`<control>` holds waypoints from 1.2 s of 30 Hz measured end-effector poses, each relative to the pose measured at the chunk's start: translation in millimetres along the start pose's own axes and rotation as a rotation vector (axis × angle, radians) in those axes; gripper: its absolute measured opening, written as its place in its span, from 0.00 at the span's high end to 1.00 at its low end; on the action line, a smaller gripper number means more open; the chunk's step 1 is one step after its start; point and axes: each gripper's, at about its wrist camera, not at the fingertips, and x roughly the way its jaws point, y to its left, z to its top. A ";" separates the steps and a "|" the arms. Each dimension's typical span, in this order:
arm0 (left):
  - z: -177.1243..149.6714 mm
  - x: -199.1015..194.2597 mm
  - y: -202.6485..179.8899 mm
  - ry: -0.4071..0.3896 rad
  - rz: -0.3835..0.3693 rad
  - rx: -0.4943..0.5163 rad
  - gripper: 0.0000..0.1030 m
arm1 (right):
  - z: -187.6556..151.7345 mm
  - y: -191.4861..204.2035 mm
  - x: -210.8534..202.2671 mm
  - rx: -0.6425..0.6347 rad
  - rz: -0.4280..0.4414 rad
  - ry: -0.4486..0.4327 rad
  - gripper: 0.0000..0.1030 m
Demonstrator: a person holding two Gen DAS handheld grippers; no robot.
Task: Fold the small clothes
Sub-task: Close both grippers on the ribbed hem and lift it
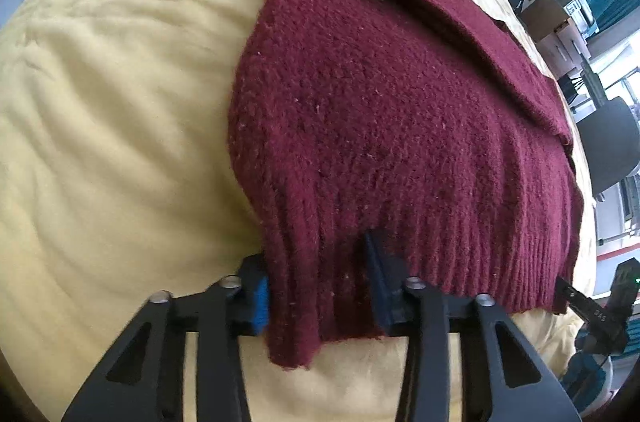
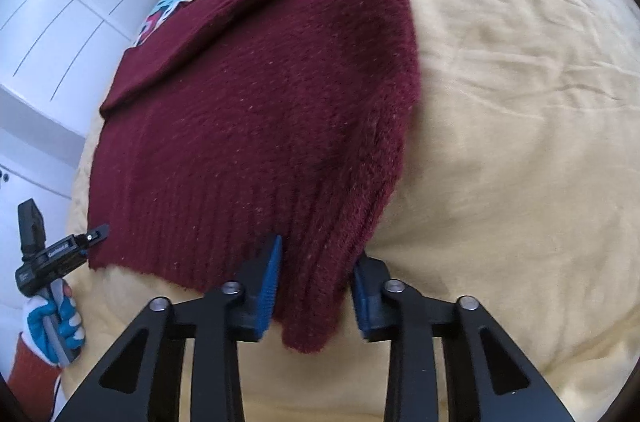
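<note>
Grippers, left [image 1: 320, 286] and right [image 2: 316, 286], pinch the maroon knit sweater's [image 1: 380, 102] ribbed hem on the yellow bedspread [image 1: 120, 82], pads partly buried.

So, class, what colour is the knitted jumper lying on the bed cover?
Dark maroon; the ribbed knitted jumper shows best in the left wrist view.

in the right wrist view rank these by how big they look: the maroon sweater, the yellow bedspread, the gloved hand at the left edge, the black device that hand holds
1. yellow bedspread, filling most of the view
2. maroon sweater
3 and 4. gloved hand and black device: they look about alike, so no ranking between them.
</note>
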 end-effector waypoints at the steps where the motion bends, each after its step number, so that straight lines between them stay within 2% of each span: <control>1: -0.4 -0.2 0.5 0.003 -0.010 -0.003 0.77 | -0.1 0.3 0.2 -0.001 0.005 0.003 0.78; 2: -1.4 -0.8 0.8 0.005 -0.020 -0.004 0.83 | -1.1 1.3 0.8 -0.003 0.018 0.010 0.84; 4: -2.9 -1.4 1.0 0.012 -0.042 -0.008 0.89 | -5.0 5.7 1.5 -0.018 0.029 0.023 0.87; 15: -1.5 -17.3 10.4 0.001 -0.114 -0.020 0.92 | -3.8 8.5 -16.0 -0.010 0.092 -0.012 0.90; 22: 5.1 -48.1 22.2 -0.028 -0.169 -0.014 0.92 | 14.5 17.9 -45.2 -0.044 0.146 -0.076 0.91; 29: 39.4 -94.6 9.3 -0.107 -0.221 0.053 0.92 | 54.2 35.0 -85.0 -0.101 0.190 -0.174 0.91; 36: 98.8 -136.9 -18.9 -0.219 -0.272 0.112 0.92 | 114.0 50.9 -114.6 -0.131 0.197 -0.295 0.91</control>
